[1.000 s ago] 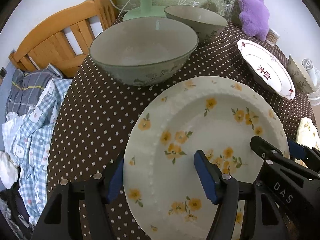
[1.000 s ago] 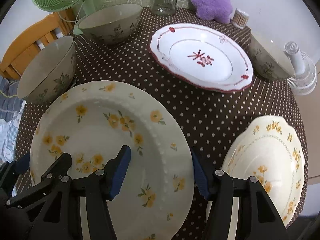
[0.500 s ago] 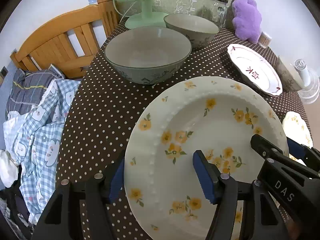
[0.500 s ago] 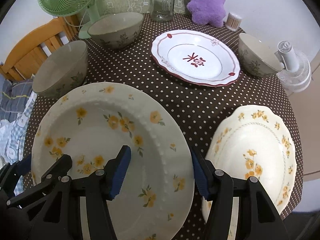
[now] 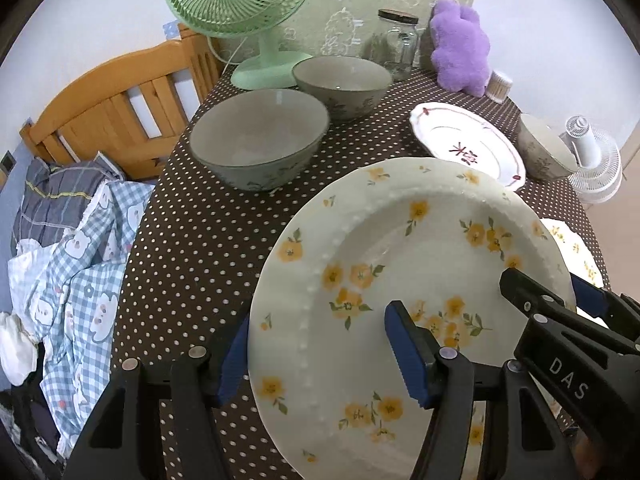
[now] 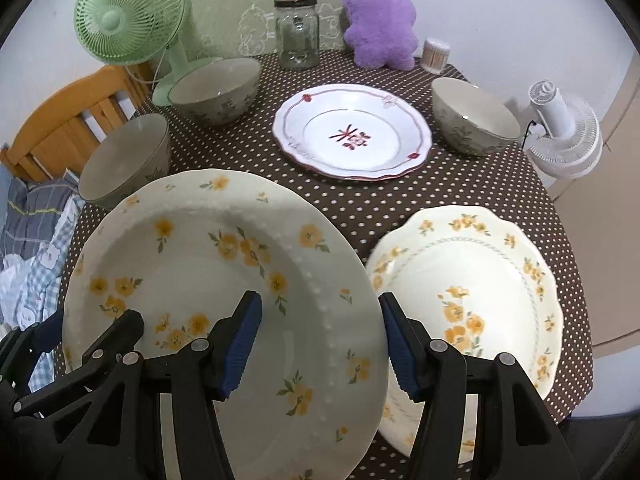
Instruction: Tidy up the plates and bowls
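Note:
A large cream plate with yellow flowers [image 5: 400, 248] [image 6: 200, 264] is held up above the table. My left gripper [image 5: 320, 348] is shut on its left rim, one finger above and one below. My right gripper [image 6: 320, 340] is shut on its right rim the same way. A scalloped yellow-flower plate [image 6: 476, 280] lies on the table just right of it. A white plate with red trim [image 6: 352, 136] lies in the middle. Two grey-green bowls [image 5: 260, 140] [image 5: 342, 84] stand at the left and back left; a third bowl [image 6: 474, 120] stands at the right.
The round table has a brown dotted cloth [image 6: 352, 200]. At the back stand a green fan [image 6: 132, 20], a glass jar [image 6: 298, 34], a purple plush toy [image 6: 380, 20] and a toothpick pot [image 6: 435, 54]. A white fan [image 6: 564, 136] lies at the right edge. A wooden chair [image 5: 112, 108] with clothes stands on the left.
The large plate has risen with both grippers, still clamped on it. The table, bowls and other plates look farther away and more of the back of the table shows.

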Available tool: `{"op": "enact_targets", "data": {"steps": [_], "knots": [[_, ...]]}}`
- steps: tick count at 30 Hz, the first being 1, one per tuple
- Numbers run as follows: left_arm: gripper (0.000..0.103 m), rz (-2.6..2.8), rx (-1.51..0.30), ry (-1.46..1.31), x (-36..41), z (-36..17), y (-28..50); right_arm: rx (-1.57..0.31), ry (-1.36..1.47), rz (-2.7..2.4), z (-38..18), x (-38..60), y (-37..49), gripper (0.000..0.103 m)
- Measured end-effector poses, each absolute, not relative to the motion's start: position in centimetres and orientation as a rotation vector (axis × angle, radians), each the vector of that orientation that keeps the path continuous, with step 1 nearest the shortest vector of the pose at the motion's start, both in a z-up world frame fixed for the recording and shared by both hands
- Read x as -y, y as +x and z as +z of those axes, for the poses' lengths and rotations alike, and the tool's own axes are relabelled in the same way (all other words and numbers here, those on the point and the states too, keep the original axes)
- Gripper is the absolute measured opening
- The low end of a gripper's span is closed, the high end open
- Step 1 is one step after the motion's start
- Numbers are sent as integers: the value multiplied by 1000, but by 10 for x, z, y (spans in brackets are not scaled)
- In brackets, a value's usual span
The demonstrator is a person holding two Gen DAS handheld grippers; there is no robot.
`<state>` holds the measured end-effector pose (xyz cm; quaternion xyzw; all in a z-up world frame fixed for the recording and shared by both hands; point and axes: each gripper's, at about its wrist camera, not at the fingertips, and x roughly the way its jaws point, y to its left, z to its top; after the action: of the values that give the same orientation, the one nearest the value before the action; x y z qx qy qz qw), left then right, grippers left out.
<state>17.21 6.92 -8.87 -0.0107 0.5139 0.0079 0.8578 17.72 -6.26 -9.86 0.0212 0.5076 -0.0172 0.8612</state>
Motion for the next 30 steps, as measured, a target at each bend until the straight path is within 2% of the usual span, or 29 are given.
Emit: {"op": "enact_targets", "data": {"steps": [30], "knots": [[65, -89, -1109, 34, 80, -94, 169, -1084, 100, -150, -99, 217, 161, 61]]}}
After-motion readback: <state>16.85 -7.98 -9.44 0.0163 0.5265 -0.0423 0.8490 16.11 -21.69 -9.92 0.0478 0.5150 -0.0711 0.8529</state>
